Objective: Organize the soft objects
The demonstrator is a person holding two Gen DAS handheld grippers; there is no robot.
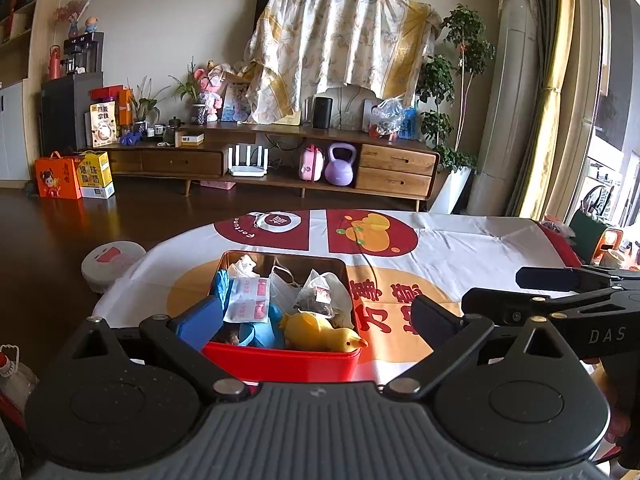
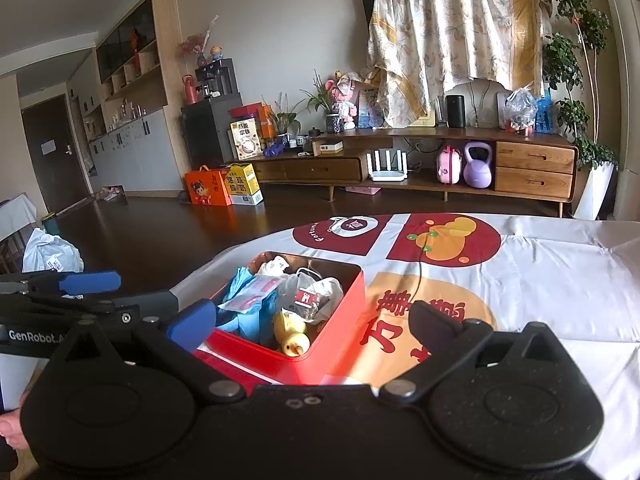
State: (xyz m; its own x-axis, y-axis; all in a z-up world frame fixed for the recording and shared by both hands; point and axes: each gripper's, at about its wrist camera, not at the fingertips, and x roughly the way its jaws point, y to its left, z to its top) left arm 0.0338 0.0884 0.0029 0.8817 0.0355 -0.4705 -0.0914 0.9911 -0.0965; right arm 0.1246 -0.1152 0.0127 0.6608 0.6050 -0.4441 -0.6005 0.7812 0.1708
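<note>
A red tin box [image 1: 280, 362] [image 2: 344, 312] sits on the table's printed cloth. It holds a yellow soft duck [image 1: 324, 332] [image 2: 290, 334], blue gloves [image 1: 256, 330] [image 2: 244, 284], a red-and-white packet [image 1: 248, 300], a white mask and a clear bag with a tag [image 1: 320, 294] [image 2: 308, 296]. My left gripper [image 1: 316, 316] is open and empty, just short of the box's near side. My right gripper [image 2: 312, 318] is open and empty, near the box's near right corner. Each gripper shows in the other's view: the right one [image 1: 560, 292], the left one [image 2: 80, 292].
The white cloth with red and orange prints [image 1: 400, 248] [image 2: 520, 264] covers the table. A white round robot vacuum [image 1: 110, 264] sits on the dark floor to the left. A wooden TV cabinet [image 1: 280, 160] stands along the far wall, gift boxes [image 1: 74, 176] beside it.
</note>
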